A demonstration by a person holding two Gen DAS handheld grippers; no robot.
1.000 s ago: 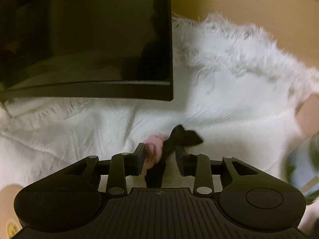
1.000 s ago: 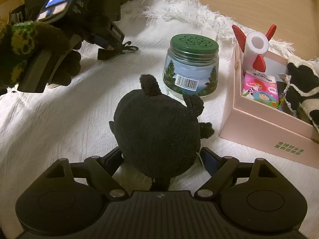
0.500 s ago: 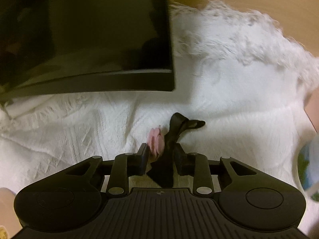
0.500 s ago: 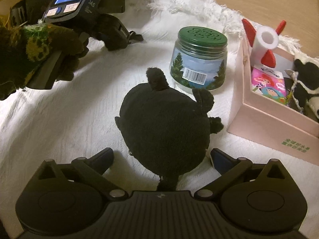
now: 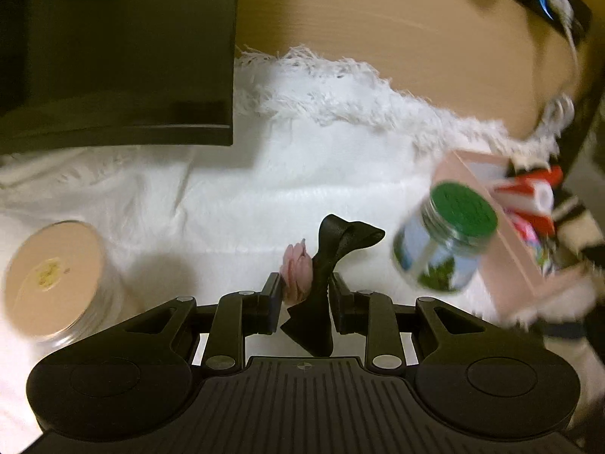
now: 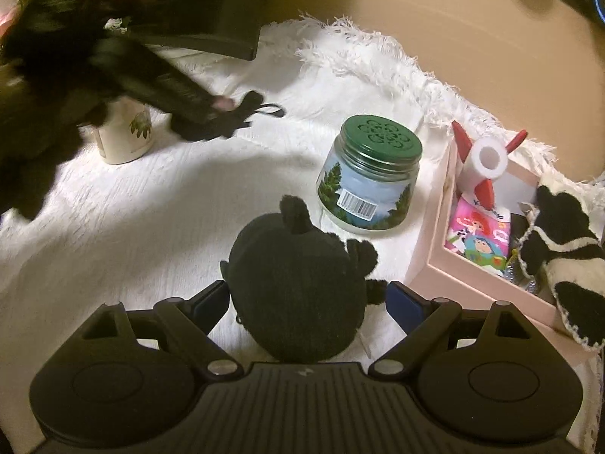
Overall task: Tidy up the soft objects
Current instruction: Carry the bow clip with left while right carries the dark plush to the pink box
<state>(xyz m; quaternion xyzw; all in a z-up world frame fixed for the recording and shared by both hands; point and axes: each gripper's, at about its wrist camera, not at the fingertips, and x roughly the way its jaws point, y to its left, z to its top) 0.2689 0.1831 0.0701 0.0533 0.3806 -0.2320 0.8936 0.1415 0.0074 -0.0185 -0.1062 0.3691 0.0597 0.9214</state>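
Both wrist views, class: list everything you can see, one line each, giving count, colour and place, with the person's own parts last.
Black plush toy: one, black, between the right tool's fingers.
Ribbon with pink flower: one, black and pink, pinched in the left tool.
Green-lidded jar: one, clear with tree label, on the cloth beside the box.
Pink box: one, pink, right side, holding toys.
Rocket toy: one, white and red, in the box.
Striped plush: one, black and white, over the box's right edge.
Pale jar: one, cream, left on the cloth.
White cloth: one, fringed, under everything.
Monitor: one, black, at the back.
Left tool: black, shut.
Right tool: black, open.
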